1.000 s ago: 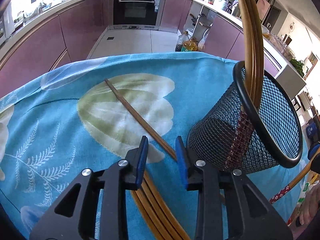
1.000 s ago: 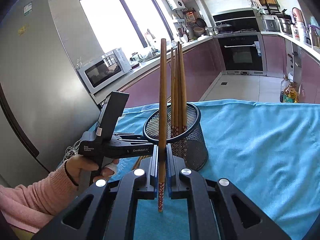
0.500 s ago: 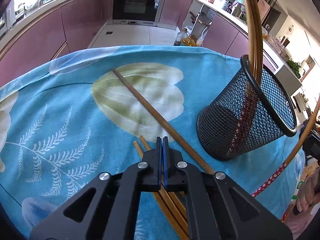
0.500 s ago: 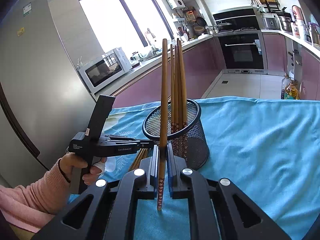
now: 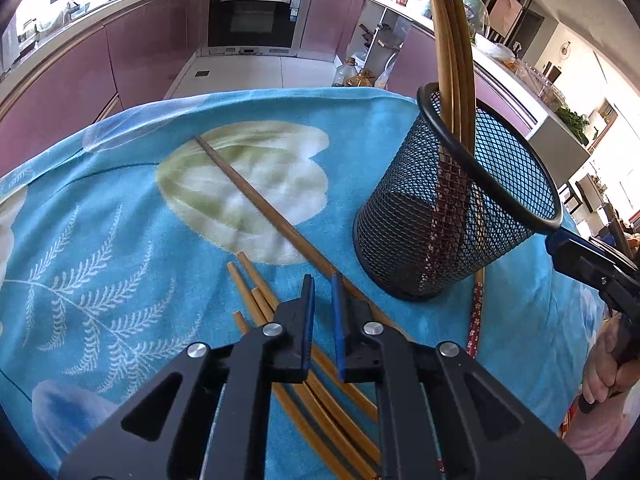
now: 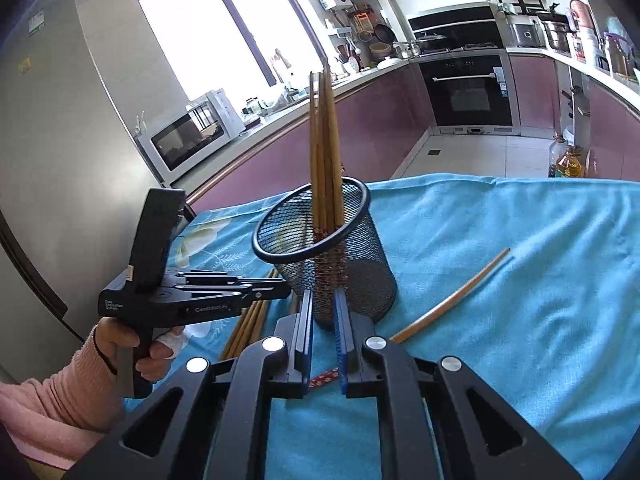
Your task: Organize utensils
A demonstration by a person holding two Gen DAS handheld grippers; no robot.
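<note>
Loose brown bamboo chopsticks [image 5: 256,300] lay on the blue floral-clothed bench [image 5: 120,240] under the left tool [image 5: 323,280], whose jaws were parting slightly, gripping nothing. Beyond stood the black wire-mesh cup [image 5: 440,220] with several chopsticks upright inside. The right tool [image 6: 323,294] was opening, a red-patterned chopstick [image 6: 452,300] lying on the cloth below it. Loading seemed midway; next, regrasp a stick.

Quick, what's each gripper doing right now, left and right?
Left gripper: slightly open, holding nothing.
Right gripper: jaws opening; the red-patterned end of a chopstick sits between them, not gripped.
</note>
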